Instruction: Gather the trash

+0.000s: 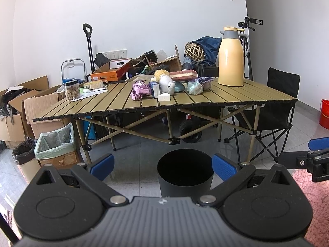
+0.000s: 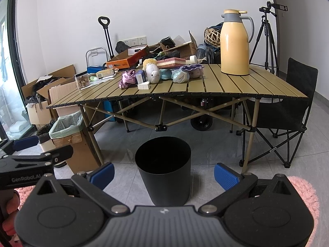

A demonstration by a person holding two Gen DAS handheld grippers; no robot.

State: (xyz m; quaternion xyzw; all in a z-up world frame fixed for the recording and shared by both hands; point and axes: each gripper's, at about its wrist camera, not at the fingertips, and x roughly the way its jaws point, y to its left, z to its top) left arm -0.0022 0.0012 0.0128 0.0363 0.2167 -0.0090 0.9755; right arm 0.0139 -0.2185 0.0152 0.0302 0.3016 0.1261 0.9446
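With blue pads spread wide and nothing held, the left gripper (image 1: 162,165) and right gripper (image 2: 164,174) are levelled side by side at one black bin (image 2: 163,168) standing on the floor at twelve o'clock, before one slatted table (image 2: 226,86).

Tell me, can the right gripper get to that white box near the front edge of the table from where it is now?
Probably yes. The right gripper is open and empty, and the white box sits near the table front with nothing before it; only the black bin stands between, low on the floor.
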